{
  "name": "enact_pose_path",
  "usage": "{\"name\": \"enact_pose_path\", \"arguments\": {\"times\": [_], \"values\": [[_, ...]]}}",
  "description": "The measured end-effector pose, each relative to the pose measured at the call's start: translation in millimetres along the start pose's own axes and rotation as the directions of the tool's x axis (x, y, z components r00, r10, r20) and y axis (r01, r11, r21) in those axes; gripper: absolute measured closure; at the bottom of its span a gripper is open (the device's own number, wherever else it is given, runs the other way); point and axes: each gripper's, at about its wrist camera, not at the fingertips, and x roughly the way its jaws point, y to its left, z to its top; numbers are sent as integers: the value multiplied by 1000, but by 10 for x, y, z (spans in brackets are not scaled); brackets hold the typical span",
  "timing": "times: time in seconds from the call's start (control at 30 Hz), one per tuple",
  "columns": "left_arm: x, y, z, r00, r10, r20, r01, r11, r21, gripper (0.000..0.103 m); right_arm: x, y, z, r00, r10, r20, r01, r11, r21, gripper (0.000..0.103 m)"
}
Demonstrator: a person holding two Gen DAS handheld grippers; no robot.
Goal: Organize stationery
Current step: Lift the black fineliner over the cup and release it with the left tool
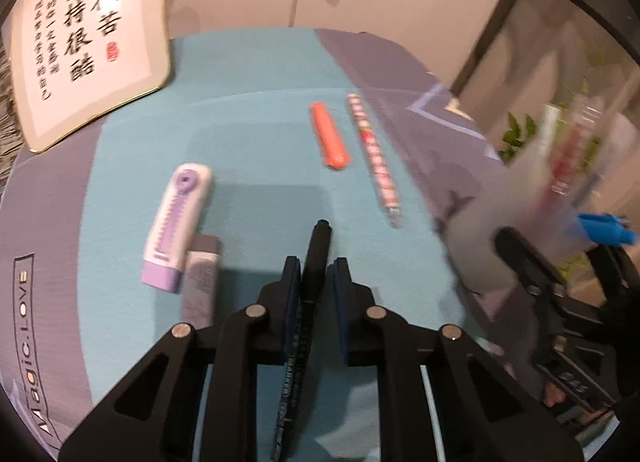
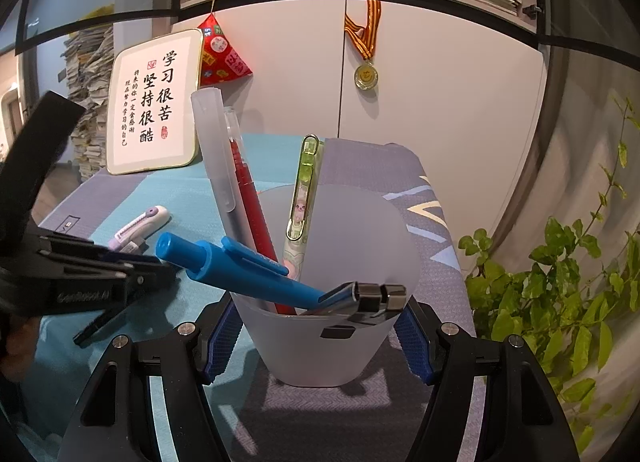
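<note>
My left gripper (image 1: 316, 268) is shut on a black marker (image 1: 319, 236), whose tip sticks out ahead over the teal desk mat (image 1: 260, 166). On the mat lie an orange highlighter (image 1: 330, 136), a red-and-white patterned pen (image 1: 374, 158), a purple-and-white correction tape (image 1: 178, 222) and a small grey eraser (image 1: 198, 282). My right gripper (image 2: 318, 330) is shut on a translucent pen cup (image 2: 312, 358). The cup holds a blue pen (image 2: 240, 266), a red pen (image 2: 248, 198), a green pen (image 2: 302, 198) and a frosted pen (image 2: 212, 150). The left gripper (image 2: 120, 282) is at the cup's left.
A framed calligraphy board (image 2: 154, 106) leans at the back left against a white cupboard (image 2: 440, 102), where a medal (image 2: 366, 76) hangs. A leafy plant (image 2: 560, 282) stands off the desk's right edge. Stacked papers are behind the board.
</note>
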Motion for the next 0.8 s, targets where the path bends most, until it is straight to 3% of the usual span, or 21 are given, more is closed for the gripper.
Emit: {"name": "enact_pose_path", "arguments": {"times": [0.17,0.33,0.8], "values": [[-90,-78,-2,999,8,32,-9,999,40,89,-2,-2,-2,1000,-1,0,1,1000,-1,33],[93,-69,34,1000,15,-20,-14,999,41,87,0,-2,-1,1000,-1,1,1,1000,-1,33],[168,-151,91,999,32,-23,-30,997,78,86,6,6,-6,1000,-1,-4,1,1000,-1,33]]}}
